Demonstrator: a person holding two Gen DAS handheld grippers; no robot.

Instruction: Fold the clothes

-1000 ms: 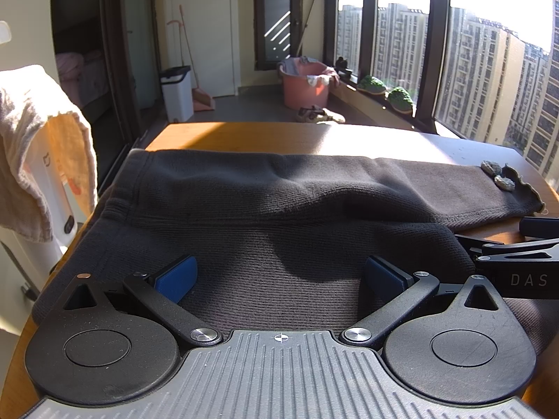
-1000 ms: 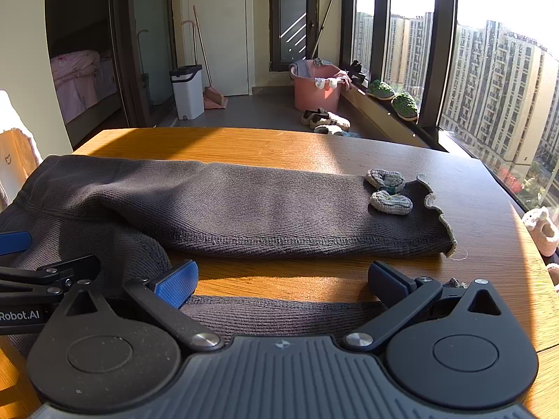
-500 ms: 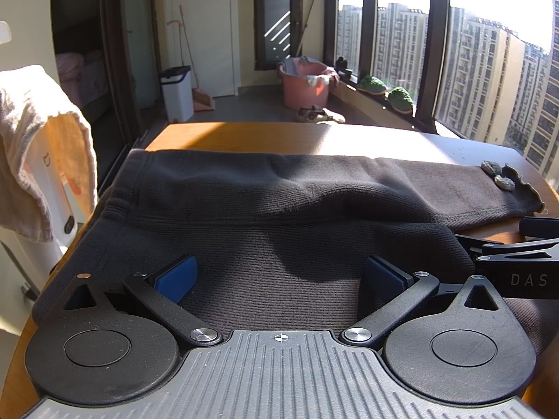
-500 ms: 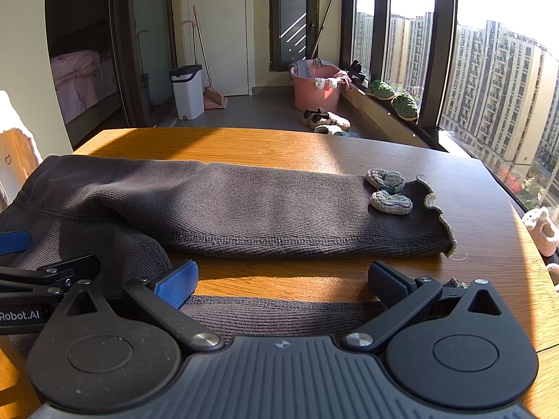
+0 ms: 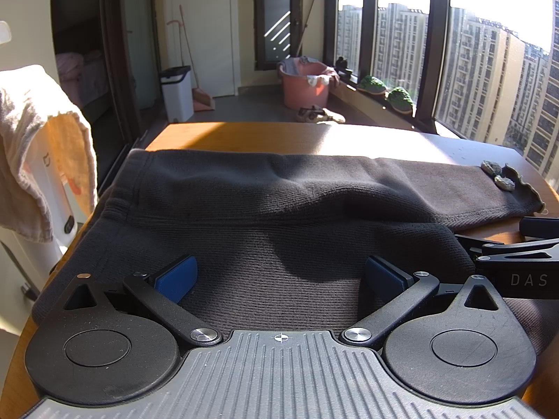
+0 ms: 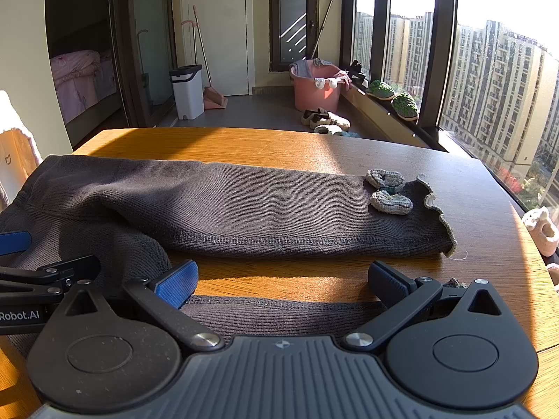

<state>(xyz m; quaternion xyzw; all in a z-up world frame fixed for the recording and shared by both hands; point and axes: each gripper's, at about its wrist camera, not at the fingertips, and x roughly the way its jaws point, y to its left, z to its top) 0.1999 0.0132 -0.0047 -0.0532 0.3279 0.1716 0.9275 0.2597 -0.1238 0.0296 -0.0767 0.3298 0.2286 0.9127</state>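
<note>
A pair of dark grey knitted trousers (image 5: pixel 279 216) lies spread across the wooden desk (image 6: pixel 314 150), waistband toward the left gripper's side and legs running off toward the right. The left gripper (image 5: pixel 279 276) sits low over the seat of the garment with its jaws released, wide apart, the cloth lying flat between and ahead of them, nothing pinched. The right gripper (image 6: pixel 281 279) is likewise released, jaws spread; between and just under them runs the near trouser leg (image 6: pixel 279 314), and a strip of bare desk lies straight ahead of the jaws. Beyond that strip lies the far trouser leg (image 6: pixel 279 216), stretched out flat, its frilled cuff (image 6: pixel 436 209) ahead and to the right of the right jaws, with a small grey knitted bow (image 6: pixel 387 192) on it just beside the cuff. Each gripper shows at the edge of the other's view, side by side and near each other.
</note>
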